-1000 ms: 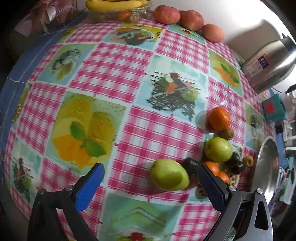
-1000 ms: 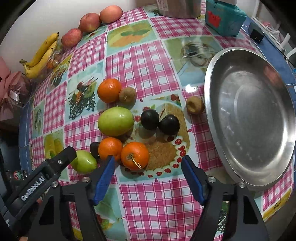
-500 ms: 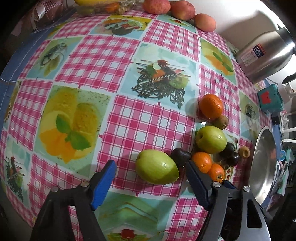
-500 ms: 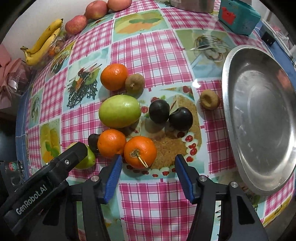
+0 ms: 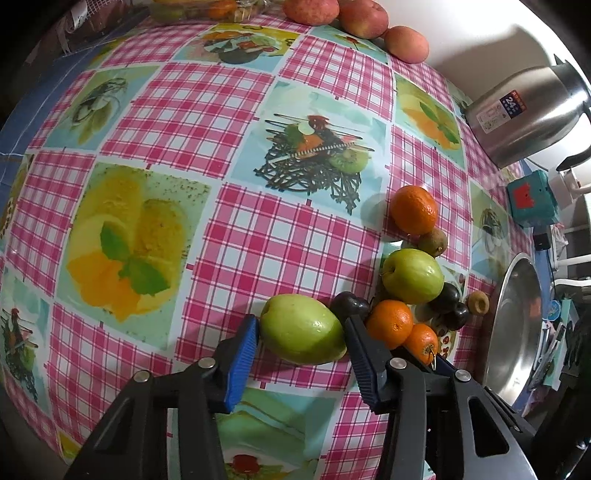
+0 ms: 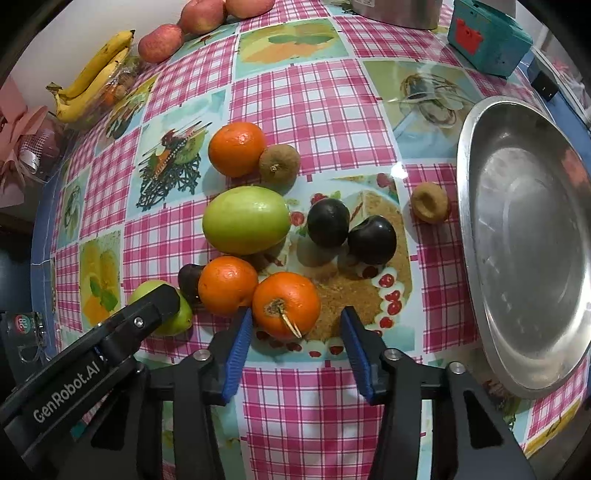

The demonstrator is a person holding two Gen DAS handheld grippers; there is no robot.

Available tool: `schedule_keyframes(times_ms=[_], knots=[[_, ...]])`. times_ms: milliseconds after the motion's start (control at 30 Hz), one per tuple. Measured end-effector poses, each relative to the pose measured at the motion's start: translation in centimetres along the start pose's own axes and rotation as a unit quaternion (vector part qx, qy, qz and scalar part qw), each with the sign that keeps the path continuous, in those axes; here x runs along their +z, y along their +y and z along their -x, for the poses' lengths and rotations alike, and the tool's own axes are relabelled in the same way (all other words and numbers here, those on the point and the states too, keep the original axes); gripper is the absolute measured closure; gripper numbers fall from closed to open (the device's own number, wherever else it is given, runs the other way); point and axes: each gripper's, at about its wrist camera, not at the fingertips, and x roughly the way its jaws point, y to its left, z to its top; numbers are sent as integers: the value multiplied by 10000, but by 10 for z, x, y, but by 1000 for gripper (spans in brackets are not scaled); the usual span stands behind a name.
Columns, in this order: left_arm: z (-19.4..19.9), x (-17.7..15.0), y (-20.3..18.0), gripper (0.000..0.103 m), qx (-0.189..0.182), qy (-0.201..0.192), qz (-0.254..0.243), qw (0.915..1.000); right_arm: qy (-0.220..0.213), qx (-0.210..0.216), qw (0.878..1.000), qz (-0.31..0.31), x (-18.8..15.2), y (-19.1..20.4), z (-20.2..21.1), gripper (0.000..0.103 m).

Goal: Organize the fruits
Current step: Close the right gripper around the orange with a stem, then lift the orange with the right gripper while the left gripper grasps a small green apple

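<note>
Pink-check oilcloth with fruit-picture panels (image 5: pixel 258 243) covers table. Far right: steel kettle (image 5: pixel 528 110) lying tilted in left wrist view (label with blue patch showing). Teal box with red mark (image 6: pixel 487 35) just beside it, small black block (image 6: pixel 546 85) near box. Far left: pink wrapping bundle (image 6: pixel 22 147) at table edge.

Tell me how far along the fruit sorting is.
Nothing looks done: the metal pan holds no fruit. In hand: the left gripper is closing around a green fruit; the right gripper is closing around a stemmed orange, right pad not yet touching. Left: both still lie on the cloth, as does the rest of the cluster.
</note>
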Motion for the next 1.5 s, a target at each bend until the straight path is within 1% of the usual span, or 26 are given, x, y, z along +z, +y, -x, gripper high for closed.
schedule_keyframes(times_ms=[67,133,300,400,700,1033,1067,1100,1167,1300,1433,1500], knots=[[1,0,2,52,-23,5,27,10000,4,39,10000,12,-1,-1,4,60],[1,0,4,52,-61,23,70,10000,2,119,9999,5,-1,-1,5,65],[2,0,6,52,-79,23,126,9999,-27,88,10000,-3,1,-3,8,66],[3,1,8,52,-42,-8,171,9998,-106,89,9999,-29,-2,-12,18,66],[21,5,21,52,-56,-263,377,9989,-289,114,9994,-172,0,-20,34,66],[40,10,16,53,-164,-529,290,9980,-521,162,9982,-261,-2,-24,52,66],[42,10,15,61,-151,-551,277,9980,-535,161,9981,-268,-4,-25,53,66],[43,9,15,64,-152,-574,265,9979,-546,161,9980,-280,-4,-26,54,66],[46,10,13,65,-176,-619,252,9976,-563,175,9978,-316,-4,-29,56,66],[43,10,6,65,-131,-619,157,9979,-608,124,9973,-394,-2,-36,60,66],[37,12,12,65,-48,-569,228,9981,-601,119,9970,-468,-2,-41,61,66],[32,13,17,62,14,-503,299,9983,-605,128,9969,-486,-3,-43,61,66]])
